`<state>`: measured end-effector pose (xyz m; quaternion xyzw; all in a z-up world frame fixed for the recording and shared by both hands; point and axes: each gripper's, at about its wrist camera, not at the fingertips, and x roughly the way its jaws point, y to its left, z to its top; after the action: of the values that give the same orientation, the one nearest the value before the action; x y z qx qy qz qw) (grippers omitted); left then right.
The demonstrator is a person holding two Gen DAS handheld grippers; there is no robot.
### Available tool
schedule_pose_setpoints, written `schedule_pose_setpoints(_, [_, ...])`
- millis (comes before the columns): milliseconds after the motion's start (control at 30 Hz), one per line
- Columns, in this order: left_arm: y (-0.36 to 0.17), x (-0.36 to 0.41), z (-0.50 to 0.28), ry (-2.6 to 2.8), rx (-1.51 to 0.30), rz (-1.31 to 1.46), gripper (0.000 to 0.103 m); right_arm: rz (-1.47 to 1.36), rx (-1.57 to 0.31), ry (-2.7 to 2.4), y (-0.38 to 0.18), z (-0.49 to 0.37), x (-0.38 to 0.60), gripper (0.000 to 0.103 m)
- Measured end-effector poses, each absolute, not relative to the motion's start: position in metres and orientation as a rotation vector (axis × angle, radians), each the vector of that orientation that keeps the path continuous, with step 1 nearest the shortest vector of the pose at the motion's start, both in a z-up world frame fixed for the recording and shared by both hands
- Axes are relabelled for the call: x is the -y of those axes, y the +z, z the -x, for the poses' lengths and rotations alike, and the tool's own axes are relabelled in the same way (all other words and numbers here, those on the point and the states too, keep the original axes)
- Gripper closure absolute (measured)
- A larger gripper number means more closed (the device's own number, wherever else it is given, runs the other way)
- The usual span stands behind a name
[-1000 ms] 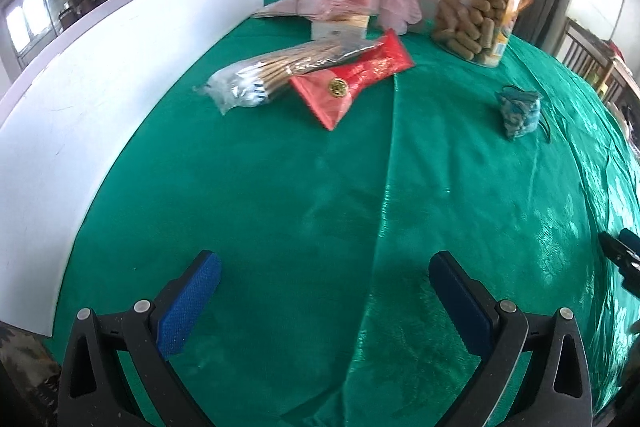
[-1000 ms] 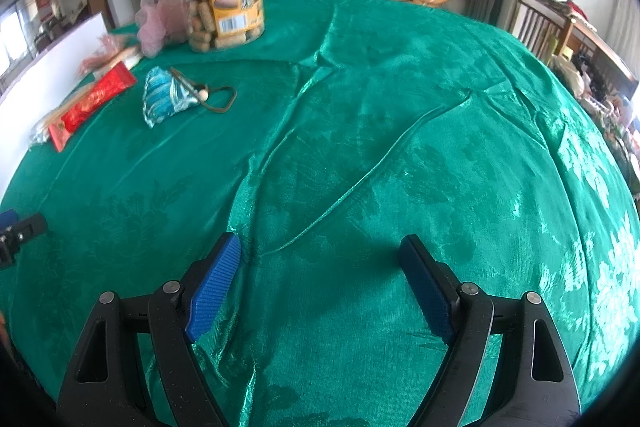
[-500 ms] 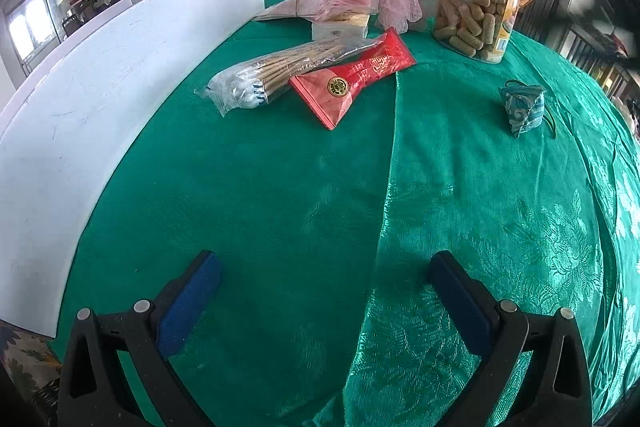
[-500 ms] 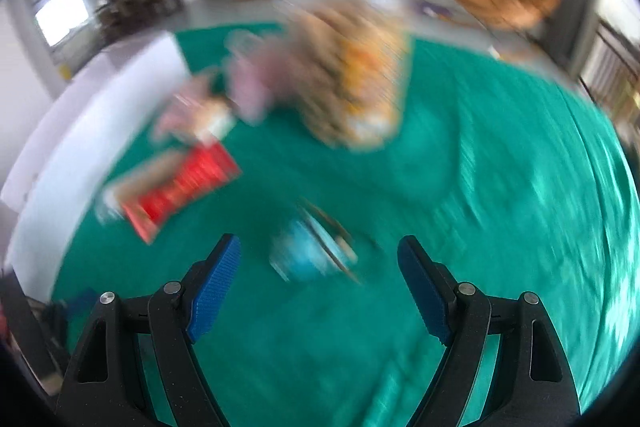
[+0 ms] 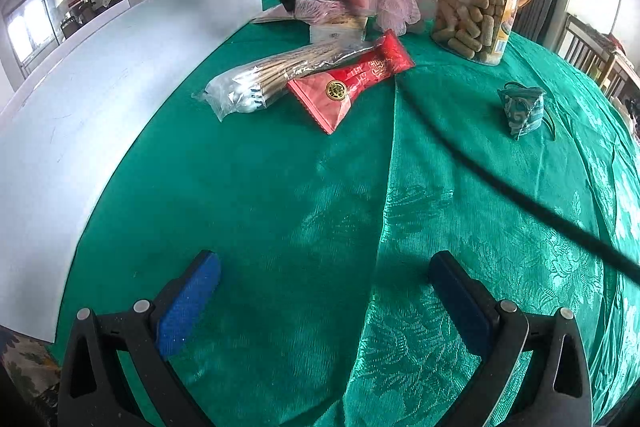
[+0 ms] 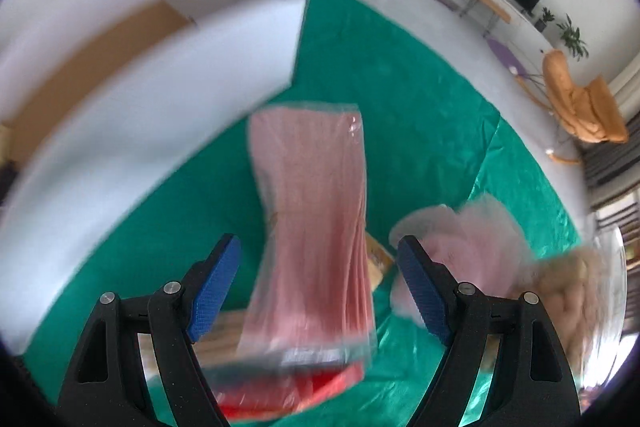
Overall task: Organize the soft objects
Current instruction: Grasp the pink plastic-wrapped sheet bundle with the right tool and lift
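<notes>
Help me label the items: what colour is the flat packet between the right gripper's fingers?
Pale pink, in clear wrap: the pink packet, clearest in the right wrist view.

On the green cloth point(image 5: 280, 195) lie one red packet point(image 5: 352, 83), one clear bag of sticks point(image 5: 276, 75), one pink flat pack point(image 6: 316, 227) and one pink mesh bundle point(image 5: 394, 5). There is one snack jar point(image 5: 476, 23), one small teal pouch point(image 5: 522, 107) and one white box point(image 6: 168, 67). Two grippers show, left point(image 5: 324, 299) and right point(image 6: 318, 287), each with two blue pads.
</notes>
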<state>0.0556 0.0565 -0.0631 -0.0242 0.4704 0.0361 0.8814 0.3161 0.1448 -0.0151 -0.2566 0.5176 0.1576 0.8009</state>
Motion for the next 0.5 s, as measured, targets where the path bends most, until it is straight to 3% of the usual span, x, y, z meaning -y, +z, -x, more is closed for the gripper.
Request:
schedule_pose_setpoints(100, [-0.063,-0.057,-0.057,0.071,-0.977,0.049,0.0,0.493,-1.174,0.314,-0.024,-0.329,-0.14,0.024])
schedule_pose_setpoints(133, [-0.063,-0.057,-0.056,0.071,-0.977,0.049,0.0,0.466,-1.163,0.32,-0.02,-0.329,-0.136,0.055])
schedule_pose_setpoints(167, [-0.063,-0.057,-0.056,0.071,-0.976,0.049,0.0,0.452,-1.152,0.313,-0.015,-0.328,-0.134,0.074])
schedule_pose_setpoints(500, [-0.063,-0.057,-0.056,0.073,-0.974,0.048,0.0,0.199,-0.983,0.442,0.07,-0.267,-0.073,0.078])
